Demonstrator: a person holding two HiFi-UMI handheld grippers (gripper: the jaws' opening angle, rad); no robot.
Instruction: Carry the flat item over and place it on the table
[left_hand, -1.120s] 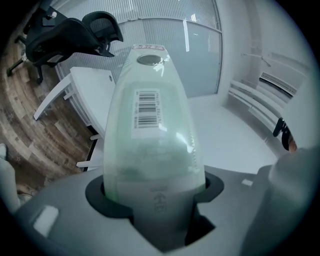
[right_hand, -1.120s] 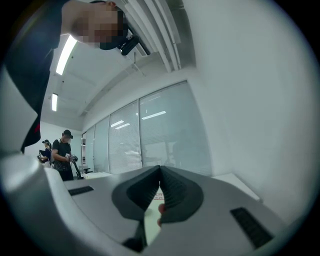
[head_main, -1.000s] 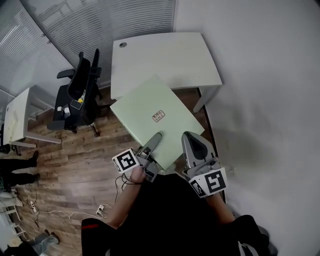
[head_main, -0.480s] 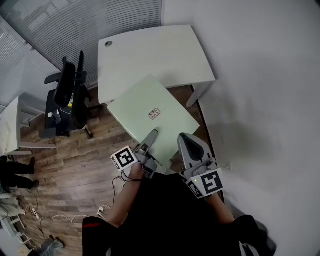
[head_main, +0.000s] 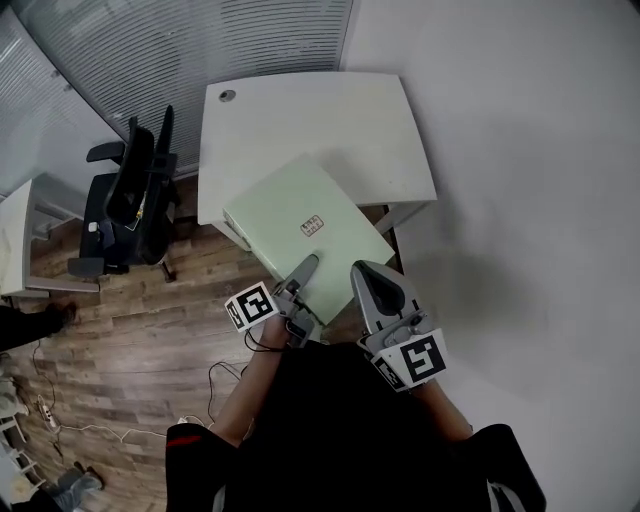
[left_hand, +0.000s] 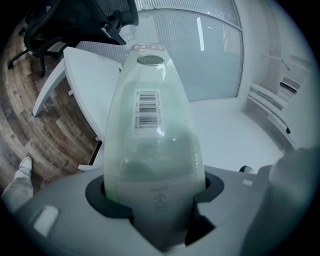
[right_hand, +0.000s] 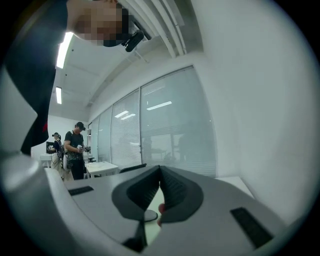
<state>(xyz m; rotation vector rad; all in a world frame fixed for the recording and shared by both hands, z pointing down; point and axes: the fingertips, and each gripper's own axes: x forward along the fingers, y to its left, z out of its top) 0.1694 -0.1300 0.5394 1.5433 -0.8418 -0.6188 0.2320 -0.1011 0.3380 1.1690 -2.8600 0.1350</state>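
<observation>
Flat green box (head_main: 300, 215): held about level in front of the person. Its far half is over the near edge of the white table (head_main: 330, 110), its near half over the wood floor (head_main: 150, 320). Whether it already touches the tabletop cannot be told.
Left gripper (head_main: 305, 270): clamped on the box's near edge. The jaws stand fairly wide because the box fills the gap between them, barcode side towards the camera.
Right gripper (head_main: 365, 278): at the near right corner of the box, jaws drawn almost together. A pale sliver shows between the pads, so it probably pinches a thin lip of the box.
Step in hand: the end of the carry, with the box arriving at the table and not yet set down.
Next move: likely bring the box further in over the tabletop, keep both ends level, lower it flat, and open both grips only once the table bears it.
Surroundings: a black office chair (head_main: 130, 200) stands left of the table, well clear of the path.
</observation>
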